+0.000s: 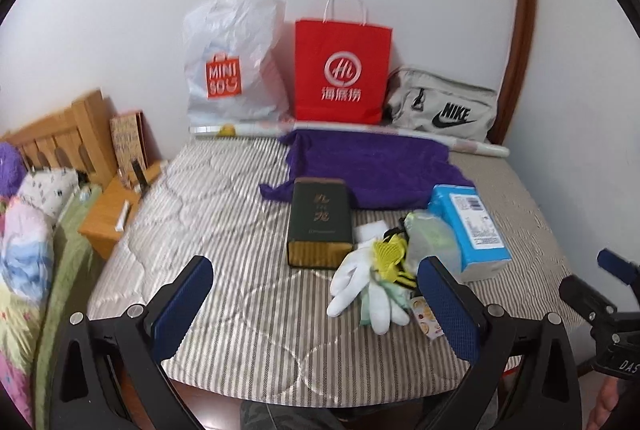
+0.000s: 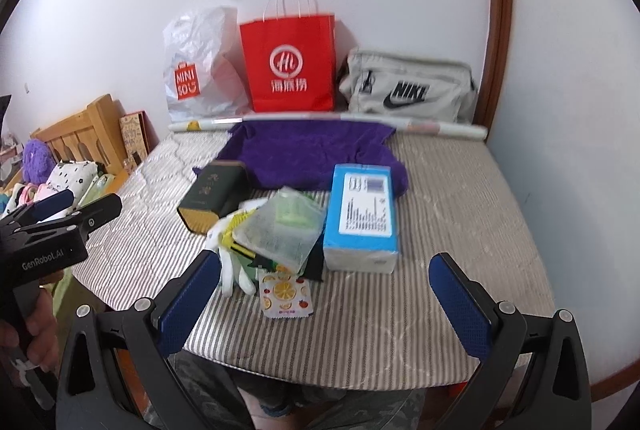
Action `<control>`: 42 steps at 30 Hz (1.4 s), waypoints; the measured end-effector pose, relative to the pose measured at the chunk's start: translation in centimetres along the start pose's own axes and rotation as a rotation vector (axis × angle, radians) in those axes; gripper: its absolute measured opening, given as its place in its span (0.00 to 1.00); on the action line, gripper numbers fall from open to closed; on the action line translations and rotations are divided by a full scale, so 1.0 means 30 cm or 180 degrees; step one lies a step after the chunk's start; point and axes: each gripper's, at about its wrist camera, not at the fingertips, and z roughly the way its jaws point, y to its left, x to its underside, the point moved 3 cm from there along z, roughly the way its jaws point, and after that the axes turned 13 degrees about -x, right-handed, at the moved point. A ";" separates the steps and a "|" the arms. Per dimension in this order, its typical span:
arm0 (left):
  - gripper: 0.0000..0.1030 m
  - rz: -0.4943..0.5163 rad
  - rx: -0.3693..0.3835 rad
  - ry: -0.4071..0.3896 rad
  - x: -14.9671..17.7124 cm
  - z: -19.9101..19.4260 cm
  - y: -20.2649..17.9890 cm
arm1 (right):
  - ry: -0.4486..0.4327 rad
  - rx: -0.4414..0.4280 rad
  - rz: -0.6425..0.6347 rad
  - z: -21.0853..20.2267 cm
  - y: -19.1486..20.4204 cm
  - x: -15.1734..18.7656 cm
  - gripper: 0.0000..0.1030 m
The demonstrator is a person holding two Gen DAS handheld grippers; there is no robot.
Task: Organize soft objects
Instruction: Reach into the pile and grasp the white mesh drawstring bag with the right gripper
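You faced a striped mattress with both tools hovering off its near edge, nothing yet gripped. Along the far wall stood a white plastic bag, a red paper bag and a grey pouch; what they held could not be told from here. In front of them a purple towel lay spread, its long side running left to right. Nearer you sat a dark box and a blue box, with a white glove and a clear packet heaped between them. Your left hand-held gripper had its jaws wide, the glove just ahead toward its right finger. Your right hand-held gripper was equally wide, the heap ahead and slightly left. Either hand seemed about equally placed for the heap.
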 end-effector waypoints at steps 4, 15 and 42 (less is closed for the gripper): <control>0.99 0.0021 0.0003 0.0137 0.022 0.081 -0.001 | 0.0133 -0.0021 0.0018 0.078 -0.019 0.026 1.00; 0.98 -0.0071 -0.0033 0.0455 0.092 0.292 0.024 | 0.0223 -0.0583 -0.0109 0.300 0.023 0.008 1.00; 0.86 -0.0089 0.0303 0.0930 0.178 0.524 0.020 | 0.0508 -0.0620 -0.0294 0.582 0.023 -0.019 0.47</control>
